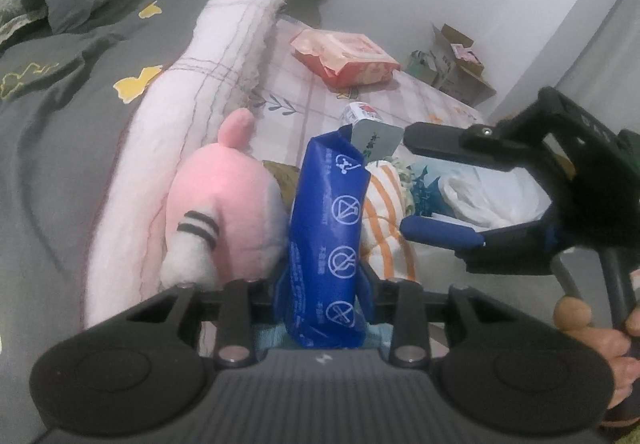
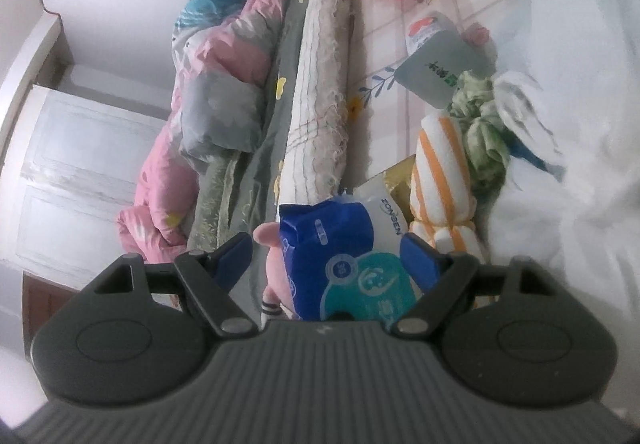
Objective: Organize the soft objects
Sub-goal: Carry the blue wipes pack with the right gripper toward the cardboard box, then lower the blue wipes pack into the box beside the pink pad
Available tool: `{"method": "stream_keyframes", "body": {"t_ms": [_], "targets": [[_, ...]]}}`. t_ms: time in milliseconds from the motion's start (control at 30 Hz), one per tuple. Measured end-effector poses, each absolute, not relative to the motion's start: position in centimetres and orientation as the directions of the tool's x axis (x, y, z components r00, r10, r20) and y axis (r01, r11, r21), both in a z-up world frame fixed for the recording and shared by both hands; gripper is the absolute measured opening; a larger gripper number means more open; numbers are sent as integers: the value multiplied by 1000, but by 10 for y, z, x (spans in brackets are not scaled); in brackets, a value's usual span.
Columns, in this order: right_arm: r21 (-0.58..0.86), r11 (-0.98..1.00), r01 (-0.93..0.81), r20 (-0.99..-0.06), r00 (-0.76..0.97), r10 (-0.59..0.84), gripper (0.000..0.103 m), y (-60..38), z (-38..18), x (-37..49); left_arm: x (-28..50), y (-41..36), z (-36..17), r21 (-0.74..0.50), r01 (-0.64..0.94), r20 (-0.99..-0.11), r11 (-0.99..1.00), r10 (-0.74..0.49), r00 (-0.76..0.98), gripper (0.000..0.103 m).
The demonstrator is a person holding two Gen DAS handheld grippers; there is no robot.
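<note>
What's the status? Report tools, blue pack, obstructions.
Left tool shut on blue pack, upright. Right tool open beside it, not gripping. Pink plush and striped towel crowd either side.

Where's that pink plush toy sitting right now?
The pink plush toy lies on the bed in the left wrist view, between the rolled white blanket on its left and the blue pack gripped by the left gripper.

The wipes pack (image 1: 326, 240) stands upright between the left gripper's (image 1: 324, 308) fingers, above the bed (image 1: 304, 100). The plush toy (image 1: 224, 204) lies just left of it against the rolled quilt edge (image 1: 208, 76). Right of the pack sits the striped towel (image 1: 384, 212), then the plastic bag (image 1: 480, 196). Behind them lie a flat pouch (image 1: 376, 140) and, farther back, a tissue packet (image 1: 344, 56). The right gripper (image 1: 404, 184) hangs to the right, its fingers apart.
</note>
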State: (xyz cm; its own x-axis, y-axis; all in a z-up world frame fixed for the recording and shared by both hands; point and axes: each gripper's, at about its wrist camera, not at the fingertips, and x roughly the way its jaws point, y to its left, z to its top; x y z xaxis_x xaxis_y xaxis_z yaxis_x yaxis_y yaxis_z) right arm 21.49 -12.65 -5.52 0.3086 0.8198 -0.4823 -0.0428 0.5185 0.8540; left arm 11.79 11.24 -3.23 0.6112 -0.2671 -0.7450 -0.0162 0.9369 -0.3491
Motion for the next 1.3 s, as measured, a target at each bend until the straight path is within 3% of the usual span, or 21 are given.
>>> {"method": "stream_keyframes", "body": {"t_ms": [167, 333, 567, 700, 967, 1300], "targets": [[856, 514, -51, -475, 313, 823, 82, -127, -53, 216, 112, 124, -26, -439, -32, -705, 898, -323, 632, 29], [884, 467, -36, -432, 322, 842, 82, -137, -54, 216, 101, 140, -8, -598, 7, -599, 801, -453, 660, 29], [961, 278, -6, -263, 306, 915, 83, -149, -55, 208, 95, 142, 8, -725, 55, -483, 687, -564, 670, 28], [974, 225, -30, -206, 302, 931, 81, -160, -44, 199, 94, 126, 18, -726, 103, -459, 680, -590, 664, 29], [926, 360, -116, -289, 401, 870, 59, -214, -3, 176, 103, 75, 33, -711, 201, -437, 674, -648, 624, 30], [858, 506, -92, -388, 529, 754, 51, -326, 22, 156, 137, -33, 41, -648, 347, -484, 679, -718, 500, 32]]}}
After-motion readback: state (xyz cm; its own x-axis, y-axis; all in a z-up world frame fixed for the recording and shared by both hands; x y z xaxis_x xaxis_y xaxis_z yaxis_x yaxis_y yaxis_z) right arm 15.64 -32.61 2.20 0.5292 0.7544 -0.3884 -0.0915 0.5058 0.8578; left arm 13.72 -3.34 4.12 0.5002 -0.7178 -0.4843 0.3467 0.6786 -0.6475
